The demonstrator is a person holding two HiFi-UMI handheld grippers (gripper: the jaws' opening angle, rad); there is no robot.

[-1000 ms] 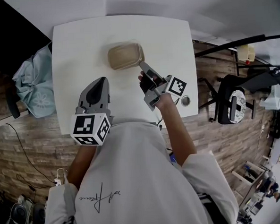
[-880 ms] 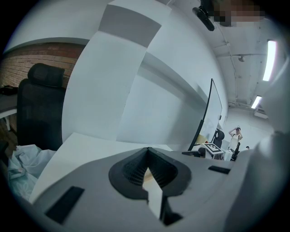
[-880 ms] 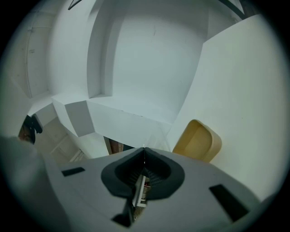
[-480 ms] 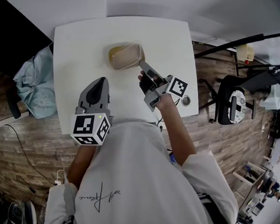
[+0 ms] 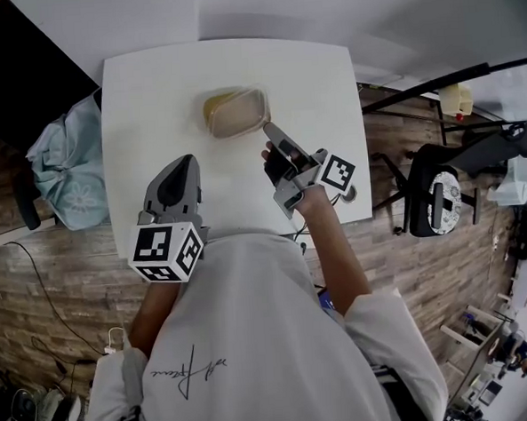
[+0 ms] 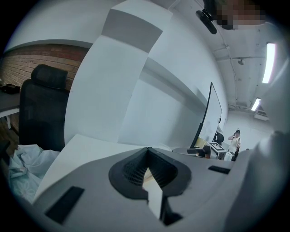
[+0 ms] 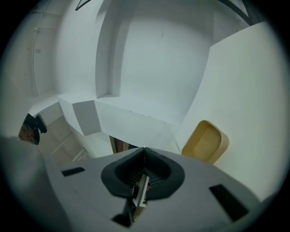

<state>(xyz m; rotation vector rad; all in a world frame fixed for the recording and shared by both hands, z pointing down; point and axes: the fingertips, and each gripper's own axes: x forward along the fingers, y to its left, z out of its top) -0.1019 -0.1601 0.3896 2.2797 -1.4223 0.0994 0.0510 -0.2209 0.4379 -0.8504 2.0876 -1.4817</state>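
Observation:
A tan, shallow, rounded container (image 5: 235, 112) sits on the white table (image 5: 141, 97), a little beyond the middle. My right gripper (image 5: 268, 128) is shut and holds nothing. Its tip lies just off the container's near right corner, and I cannot tell if they touch. In the right gripper view the container (image 7: 206, 142) shows to the right of the shut gripper (image 7: 144, 148). My left gripper (image 5: 186, 162) is shut and empty, over bare table to the near left of the container. The left gripper (image 6: 147, 148) looks along the table at white walls.
A light blue cloth (image 5: 65, 164) lies on a seat off the table's left edge, beside a black chair (image 6: 41, 113). Another black chair (image 5: 440, 190) stands on the wood floor to the right. A small round object (image 5: 348, 191) sits at the table's near right corner.
Almost nothing differs. The container sits a little further right in the right gripper view, and the head view has shifted slightly. Both grippers stay shut.

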